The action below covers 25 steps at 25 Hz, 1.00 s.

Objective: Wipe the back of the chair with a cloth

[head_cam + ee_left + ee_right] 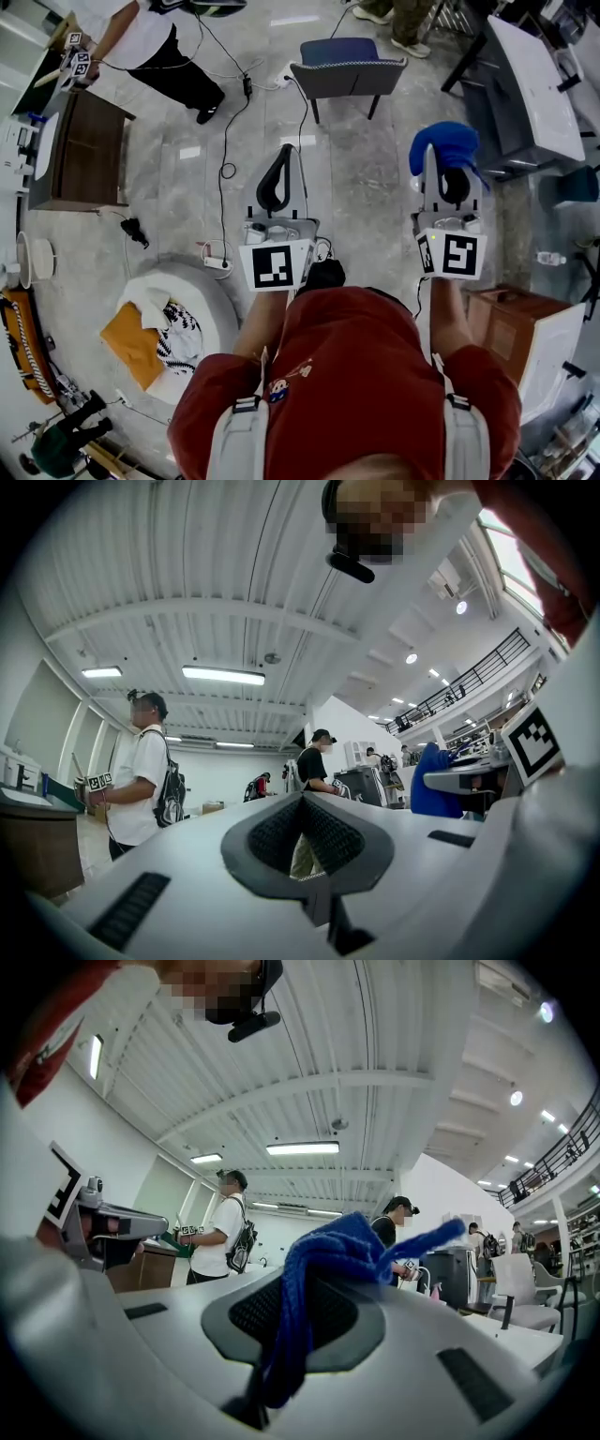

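Well short of the chair, a person holds the blue cloth pinched in the right gripper, ready to wipe its back; the left gripper is closed, empty.

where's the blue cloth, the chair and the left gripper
blue cloth (pixel 445 142), head view, top of the bunched fabric
chair (pixel 339 50), head view, blue seat cushion
left gripper (pixel 289 152), head view, tips of its closed jaws
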Available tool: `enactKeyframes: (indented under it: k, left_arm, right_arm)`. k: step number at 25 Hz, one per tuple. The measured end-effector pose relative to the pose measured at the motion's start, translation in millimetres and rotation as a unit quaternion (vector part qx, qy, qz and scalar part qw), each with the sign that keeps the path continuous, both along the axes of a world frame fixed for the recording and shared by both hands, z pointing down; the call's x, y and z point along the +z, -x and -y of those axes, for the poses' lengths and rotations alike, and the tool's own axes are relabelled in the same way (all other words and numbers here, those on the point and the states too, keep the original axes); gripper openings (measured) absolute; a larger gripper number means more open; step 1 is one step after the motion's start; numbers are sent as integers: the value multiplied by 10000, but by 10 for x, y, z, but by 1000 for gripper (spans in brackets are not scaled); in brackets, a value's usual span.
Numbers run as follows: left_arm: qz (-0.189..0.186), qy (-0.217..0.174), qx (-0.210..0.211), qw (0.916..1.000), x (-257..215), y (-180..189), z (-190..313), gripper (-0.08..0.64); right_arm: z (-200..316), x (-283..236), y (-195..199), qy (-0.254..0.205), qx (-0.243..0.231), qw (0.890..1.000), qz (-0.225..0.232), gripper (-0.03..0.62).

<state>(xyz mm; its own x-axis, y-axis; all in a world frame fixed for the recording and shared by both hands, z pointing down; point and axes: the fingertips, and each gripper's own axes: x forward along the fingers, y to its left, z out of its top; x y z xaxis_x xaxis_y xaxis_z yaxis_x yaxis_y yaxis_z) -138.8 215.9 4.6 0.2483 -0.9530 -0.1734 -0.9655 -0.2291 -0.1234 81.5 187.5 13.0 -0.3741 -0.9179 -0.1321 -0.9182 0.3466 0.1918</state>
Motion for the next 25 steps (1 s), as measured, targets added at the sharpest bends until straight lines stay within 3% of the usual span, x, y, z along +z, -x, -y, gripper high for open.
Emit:
enactKeyframes:
  k: [4, 13, 25]
  left_arm:
    - [-466, -106, -46, 9988, -92, 279, 437, 14]
    - [-475, -29, -11, 9989, -32, 482, 1069, 12]
    - [-294, -41, -304, 9991, -6, -200, 2038, 14]
  right_arm:
    - [364, -12, 235, 44, 89, 9999, -27, 57]
    - [970, 126, 367, 188, 258, 9995, 39, 57]
    - [2040, 306, -298, 237, 17, 9997, 85, 57]
